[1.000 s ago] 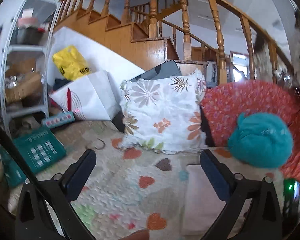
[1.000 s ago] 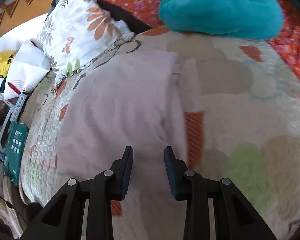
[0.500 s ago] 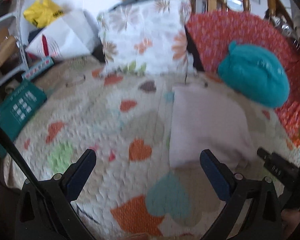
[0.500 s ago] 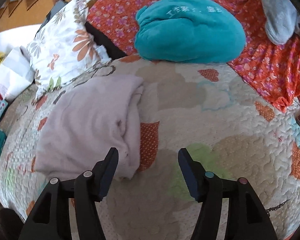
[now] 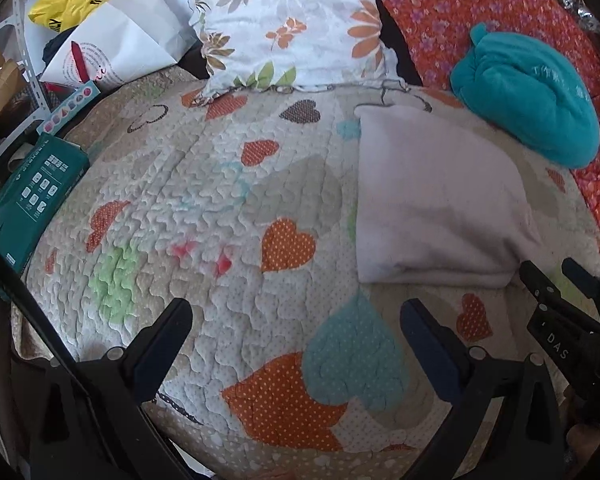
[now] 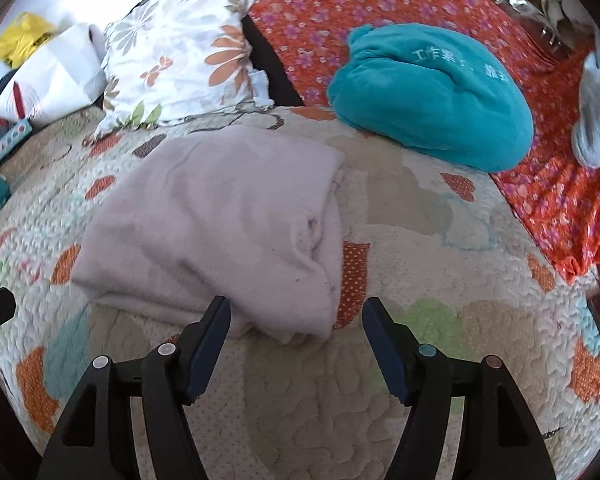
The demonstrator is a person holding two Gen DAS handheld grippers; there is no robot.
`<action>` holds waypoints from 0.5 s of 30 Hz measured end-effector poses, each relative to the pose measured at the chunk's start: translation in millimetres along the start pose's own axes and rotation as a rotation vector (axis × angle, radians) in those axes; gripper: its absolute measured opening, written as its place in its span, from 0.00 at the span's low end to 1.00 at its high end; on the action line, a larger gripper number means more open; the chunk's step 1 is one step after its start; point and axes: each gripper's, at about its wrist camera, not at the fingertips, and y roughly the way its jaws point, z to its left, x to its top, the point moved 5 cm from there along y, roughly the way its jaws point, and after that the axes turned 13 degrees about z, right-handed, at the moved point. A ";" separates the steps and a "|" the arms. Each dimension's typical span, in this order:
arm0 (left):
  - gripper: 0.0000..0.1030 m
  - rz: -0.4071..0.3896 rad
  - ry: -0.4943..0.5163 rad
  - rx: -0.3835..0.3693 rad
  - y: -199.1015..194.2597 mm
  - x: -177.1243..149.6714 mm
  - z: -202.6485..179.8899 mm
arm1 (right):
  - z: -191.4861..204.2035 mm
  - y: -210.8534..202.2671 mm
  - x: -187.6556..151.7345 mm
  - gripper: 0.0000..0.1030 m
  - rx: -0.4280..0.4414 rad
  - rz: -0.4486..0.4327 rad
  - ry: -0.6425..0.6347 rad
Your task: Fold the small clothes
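Now that the right gripper is opening wide at 6 o'clock, releasing the garment, which is lying folded; the left gripper is hovering wide, empty.

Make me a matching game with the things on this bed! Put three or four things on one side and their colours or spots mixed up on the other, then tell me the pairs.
Things:
1. folded pink cloth
2. fluffy bundle
3. flower pillow
4. box

Descriptions:
A. dark green, at the quilt's left edge
B. teal, resting on the red floral cover
C. pale pink, lying flat on the heart quilt
D. white with orange and grey flowers, propped up at the back

Pairs: 1-C, 2-B, 3-D, 4-A
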 end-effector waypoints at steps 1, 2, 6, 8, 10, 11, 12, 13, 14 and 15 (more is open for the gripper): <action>1.00 0.007 0.002 -0.002 1.7 -0.6 -0.8 | 1.0 0.4 -0.4 0.71 -0.003 0.000 -0.005; 1.00 0.014 0.004 -0.004 3.5 -1.4 -1.5 | 1.6 0.9 -0.8 0.72 -0.004 0.002 -0.008; 1.00 0.041 0.021 -0.009 10.0 -3.6 -6.5 | -1.9 2.8 -0.7 0.72 -0.003 0.007 0.008; 1.00 0.045 0.028 -0.010 11.5 -4.4 -8.6 | -3.9 3.5 -0.6 0.73 0.000 0.010 0.018; 1.00 0.050 0.035 -0.013 13.4 -5.1 -10.4 | -5.7 4.5 -0.3 0.73 0.004 0.012 0.026; 1.00 0.052 0.039 -0.013 14.2 -5.7 -11.5 | -6.4 4.6 -0.1 0.73 0.006 0.011 0.028; 1.00 0.053 0.042 -0.013 14.7 -5.8 -12.5 | -6.4 4.6 -0.1 0.74 0.006 0.011 0.029; 1.00 0.055 0.045 -0.013 15.5 -6.1 -13.2 | -6.4 4.7 0.0 0.74 0.005 0.011 0.028; 1.00 0.057 0.049 -0.014 16.3 -6.3 -14.0 | -6.5 5.0 0.1 0.74 0.004 0.010 0.028; 1.00 0.061 0.052 -0.016 17.3 -6.6 -14.9 | -6.1 5.2 -0.1 0.74 0.003 0.011 0.027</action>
